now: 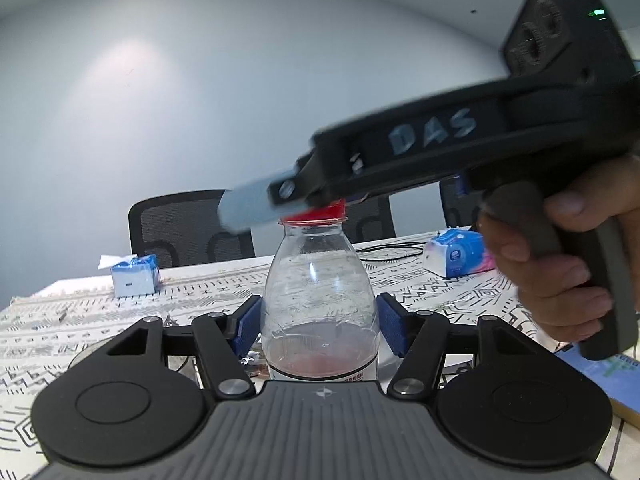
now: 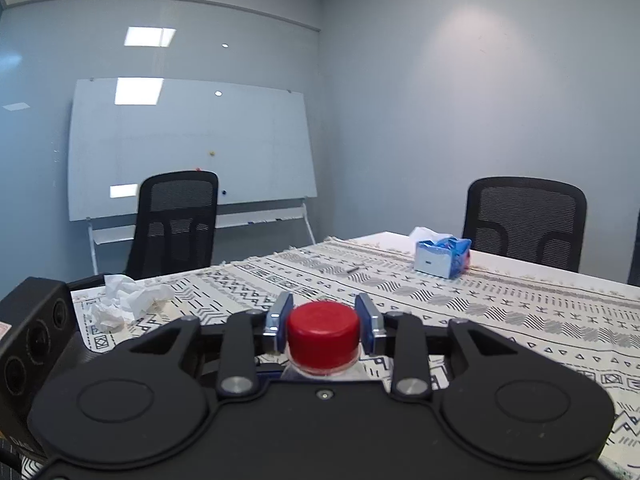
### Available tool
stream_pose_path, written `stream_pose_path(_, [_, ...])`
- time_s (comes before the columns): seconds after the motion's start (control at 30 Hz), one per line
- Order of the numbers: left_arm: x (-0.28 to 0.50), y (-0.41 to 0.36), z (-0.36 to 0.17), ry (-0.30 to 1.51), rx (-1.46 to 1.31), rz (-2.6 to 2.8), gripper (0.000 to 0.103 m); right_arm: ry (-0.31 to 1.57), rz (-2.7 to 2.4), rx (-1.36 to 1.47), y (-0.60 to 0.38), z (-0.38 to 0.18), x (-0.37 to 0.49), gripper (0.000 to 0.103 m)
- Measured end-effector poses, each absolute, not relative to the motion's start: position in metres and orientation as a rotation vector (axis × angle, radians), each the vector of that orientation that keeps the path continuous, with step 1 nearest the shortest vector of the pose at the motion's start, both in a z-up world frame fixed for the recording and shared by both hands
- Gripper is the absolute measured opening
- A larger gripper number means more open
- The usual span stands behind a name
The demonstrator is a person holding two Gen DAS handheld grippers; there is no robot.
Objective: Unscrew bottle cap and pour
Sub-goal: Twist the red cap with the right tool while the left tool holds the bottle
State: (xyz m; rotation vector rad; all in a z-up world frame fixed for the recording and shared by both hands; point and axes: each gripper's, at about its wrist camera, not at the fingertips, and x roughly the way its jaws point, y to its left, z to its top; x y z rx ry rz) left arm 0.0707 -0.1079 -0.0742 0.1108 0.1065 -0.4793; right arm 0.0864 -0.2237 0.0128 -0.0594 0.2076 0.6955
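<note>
A clear bottle [image 1: 320, 280] with a little red liquid at its bottom stands upright on the patterned tablecloth [image 1: 100, 320]. My left gripper [image 1: 320, 328] is shut on its lower body, one blue pad pressed to each side. The red cap [image 2: 323, 332] sits on the neck. In the right wrist view my right gripper [image 2: 324, 316] straddles the cap, its pads close beside it with thin gaps, so it is open. From the left wrist view, the right gripper's black body [image 1: 420, 140] reaches in from the right over the cap [image 1: 320, 214], held by a person's hand [image 1: 560, 272].
A blue tissue box [image 1: 134, 278] stands at the far left and a tissue pack [image 1: 456, 256] at the far right. Crumpled tissue [image 2: 124, 300] lies at the left. Black chairs [image 2: 524, 220] line the table's far side. A whiteboard [image 2: 188, 144] leans on the wall.
</note>
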Motion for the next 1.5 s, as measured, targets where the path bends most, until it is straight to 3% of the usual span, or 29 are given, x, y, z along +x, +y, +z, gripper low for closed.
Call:
stream_pose_path(0.23, [0.069, -0.111, -0.074, 0.101, 0.123, -0.476, 0.059, 0.215, 0.597, -0.051, -0.216, 0.02, 0.073, 0.047])
stream_pose_path(0.3, [0.069, -0.11, -0.074, 0.103, 0.118, -0.473, 0.059, 0.223, 0.594, -0.045, -0.217, 0.02, 0.074, 0.044])
stream_pose_path(0.33, [0.069, -0.11, -0.074, 0.103, 0.119, -0.471, 0.059, 0.238, 0.577, -0.042, -0.216, 0.02, 0.075, 0.038])
stream_pose_path(0.5, [0.067, -0.11, -0.075, 0.097, 0.117, -0.476, 0.058, 0.254, 0.538, -0.055, -0.21, 0.013, 0.075, 0.034])
stream_pose_path(1.5, [0.064, -0.113, -0.069, 0.112, 0.114, -0.435, 0.057, 0.303, 0.461, -0.026, -0.198, 0.019, 0.083, 0.034])
